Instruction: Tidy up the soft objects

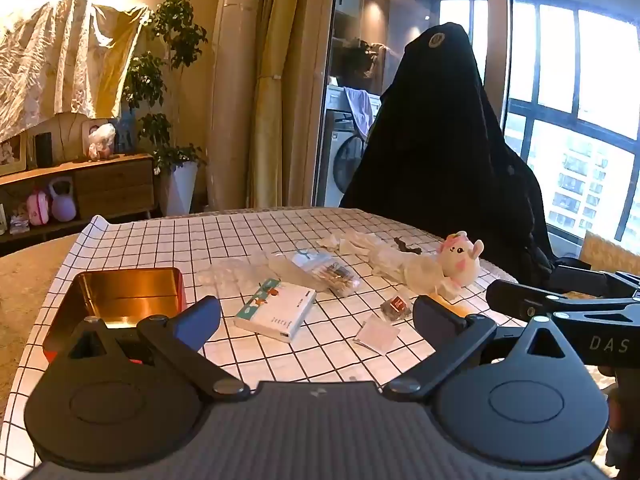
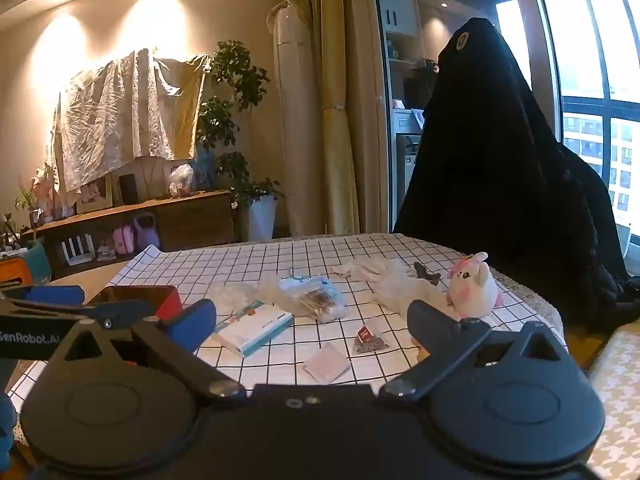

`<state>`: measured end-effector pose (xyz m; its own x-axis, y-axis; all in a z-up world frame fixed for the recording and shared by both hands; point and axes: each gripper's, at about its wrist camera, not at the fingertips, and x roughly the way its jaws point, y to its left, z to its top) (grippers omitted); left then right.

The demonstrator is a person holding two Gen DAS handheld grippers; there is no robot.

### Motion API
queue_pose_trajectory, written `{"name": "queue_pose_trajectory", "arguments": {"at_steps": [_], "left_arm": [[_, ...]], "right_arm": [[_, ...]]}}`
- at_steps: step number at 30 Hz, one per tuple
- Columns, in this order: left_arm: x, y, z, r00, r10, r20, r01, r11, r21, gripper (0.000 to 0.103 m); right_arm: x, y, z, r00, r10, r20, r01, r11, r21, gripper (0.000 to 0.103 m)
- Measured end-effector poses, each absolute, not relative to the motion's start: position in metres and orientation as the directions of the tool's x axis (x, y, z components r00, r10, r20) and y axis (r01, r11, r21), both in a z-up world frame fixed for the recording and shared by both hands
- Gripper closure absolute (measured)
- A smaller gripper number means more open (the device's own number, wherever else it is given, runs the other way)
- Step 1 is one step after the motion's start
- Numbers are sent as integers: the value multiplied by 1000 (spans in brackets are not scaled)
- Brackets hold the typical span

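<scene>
The left gripper (image 1: pixel 316 316) hovers above the near edge of the surface (image 1: pixel 224 232) with its jaws spread wide and nothing between them. The right gripper (image 2: pixel 312 322) hovers beside it, likewise released and empty. A plush toy (image 2: pixel 476 288), white with pink markings, sits near the far right corner of the surface, just beside a crumpled clear plastic wrap (image 2: pixel 400 286). An open red tin (image 1: pixel 120 300) with a gold interior rests at the left edge. A white box (image 1: pixel 276 310), a clear packet (image 1: pixel 324 270) and two small sachets (image 2: pixel 370 340) lie near the middle.
</scene>
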<state>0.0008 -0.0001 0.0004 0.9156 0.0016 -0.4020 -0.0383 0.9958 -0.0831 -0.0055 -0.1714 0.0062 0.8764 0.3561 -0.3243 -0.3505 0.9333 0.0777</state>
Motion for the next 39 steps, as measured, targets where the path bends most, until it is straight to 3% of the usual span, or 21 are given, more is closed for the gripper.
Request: {"name": "queue_pose_trajectory", "arguments": {"at_steps": [39], "left_arm": [[-14, 5, 7, 922, 21, -387, -64, 993, -97, 0]], "right_arm": [[-12, -167, 9, 869, 362, -336, -358, 931, 75, 2]]}}
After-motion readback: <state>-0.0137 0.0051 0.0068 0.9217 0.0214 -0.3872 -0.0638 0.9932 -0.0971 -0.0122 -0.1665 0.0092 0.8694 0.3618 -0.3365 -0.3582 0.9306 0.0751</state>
